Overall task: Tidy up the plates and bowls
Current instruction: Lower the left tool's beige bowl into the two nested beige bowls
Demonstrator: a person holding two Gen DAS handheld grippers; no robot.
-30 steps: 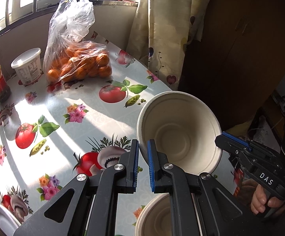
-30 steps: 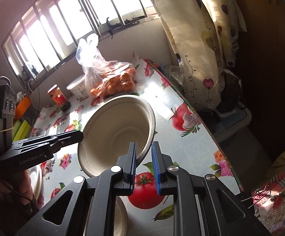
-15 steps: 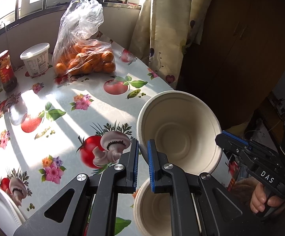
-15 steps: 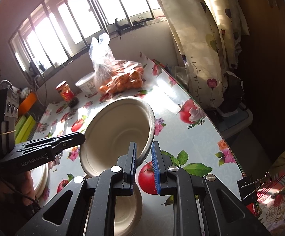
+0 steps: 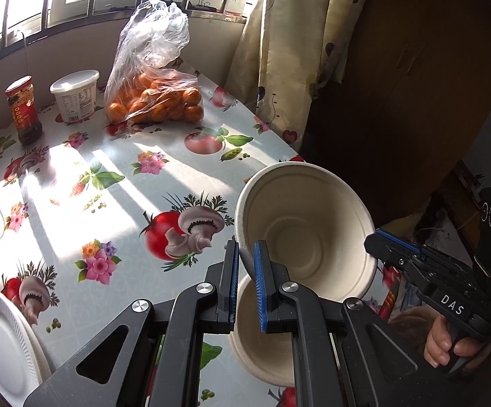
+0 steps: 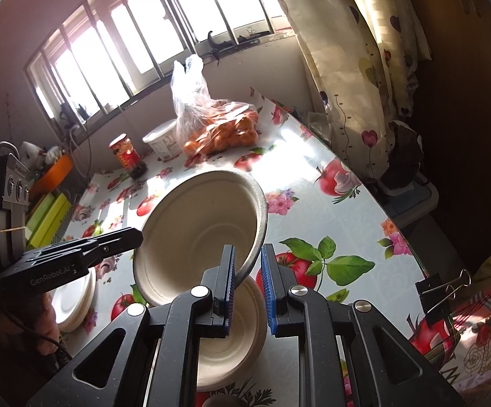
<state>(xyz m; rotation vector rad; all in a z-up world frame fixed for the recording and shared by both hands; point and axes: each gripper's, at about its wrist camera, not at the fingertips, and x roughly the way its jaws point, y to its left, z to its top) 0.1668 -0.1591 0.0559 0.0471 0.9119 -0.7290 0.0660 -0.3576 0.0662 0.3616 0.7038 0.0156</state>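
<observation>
Sunlit flowered table below; light, stiff paper bowl is clamped at opposite rims by left gripper and right gripper.

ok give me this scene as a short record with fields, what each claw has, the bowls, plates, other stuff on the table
left claw: shut on the near-left rim of the held bowl
right claw: shut on the opposite rim of the same bowl
held bowl: beige, empty, tilted, lifted clear of the table
second bowl: beige, upright on the table, directly under the held one
plates: white stack at the table's near-left edge
other items: bag of oranges, white tub, red-lidded jar, all by the window
</observation>
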